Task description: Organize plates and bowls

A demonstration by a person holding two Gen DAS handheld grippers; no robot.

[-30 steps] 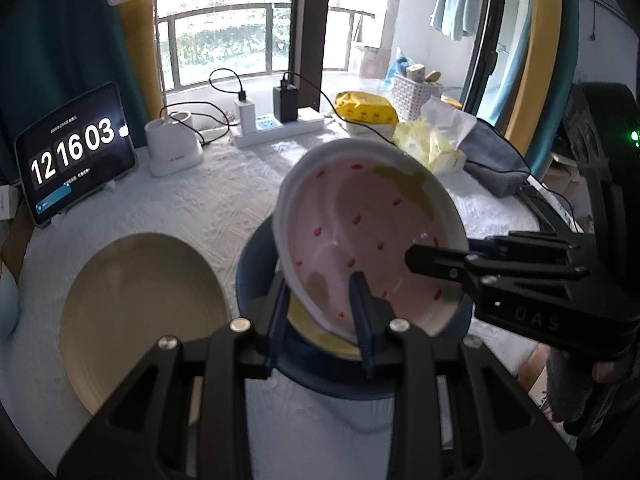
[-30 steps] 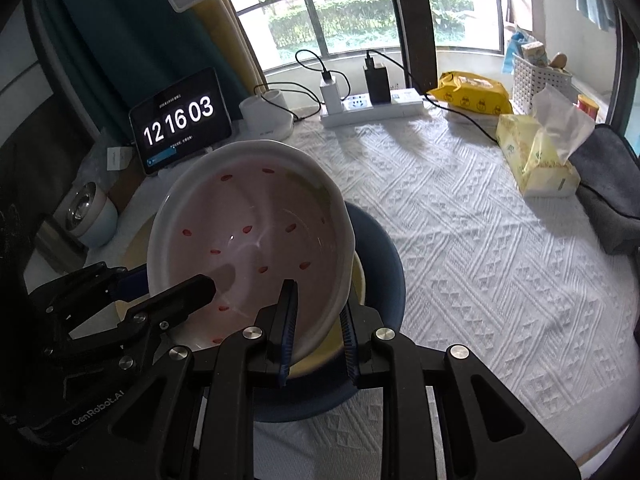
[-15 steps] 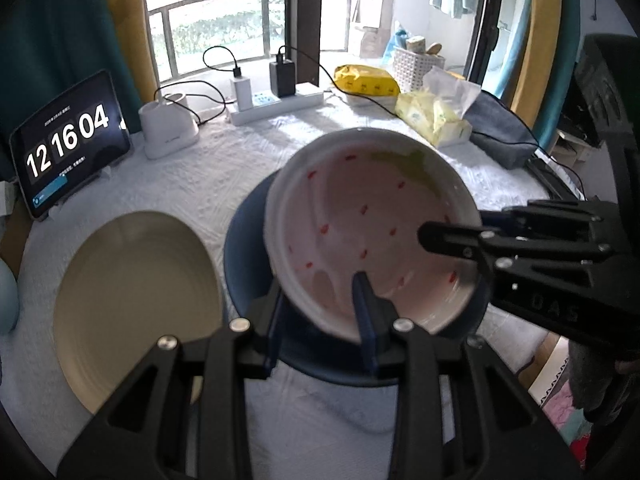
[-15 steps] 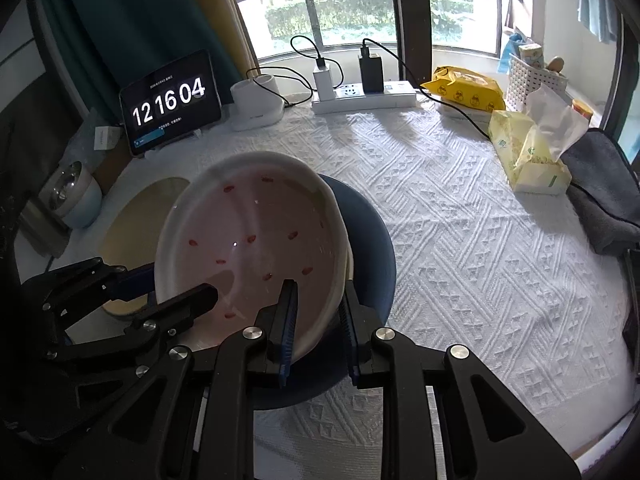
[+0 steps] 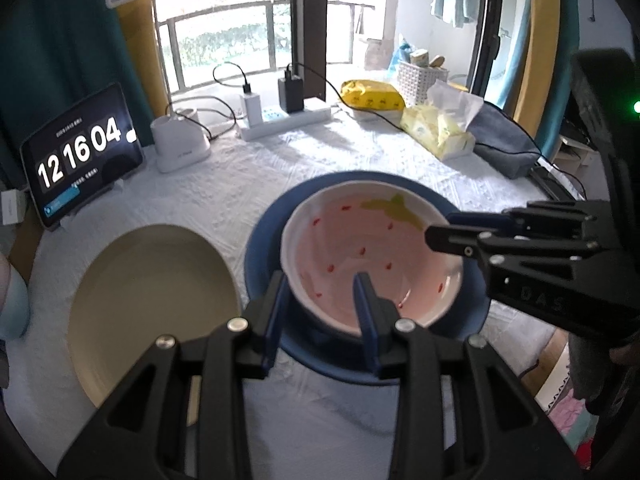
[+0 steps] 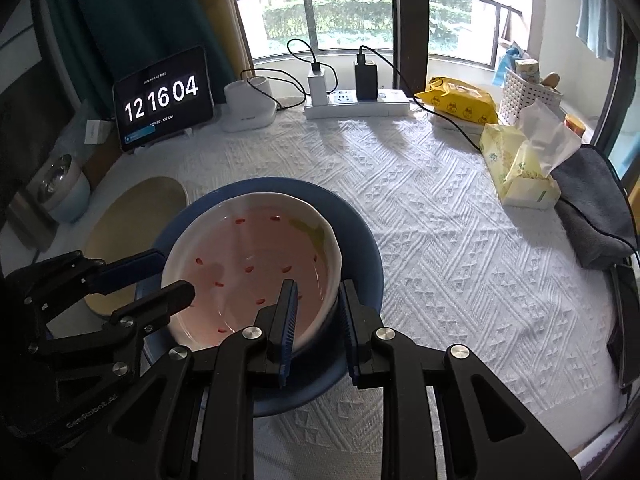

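Two claws straddle pink bowl rim on blue plate; right gripping, left loosened

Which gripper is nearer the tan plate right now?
Left. The left gripper straddles the pink bowl's rim on the side facing the tan plate. The right gripper grips the bowl's opposite rim, farther away.

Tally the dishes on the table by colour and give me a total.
Blue plate: 1
Beige plate: 1
Pink-and-white bowl, sitting on the blue plate: 1
Total: 3
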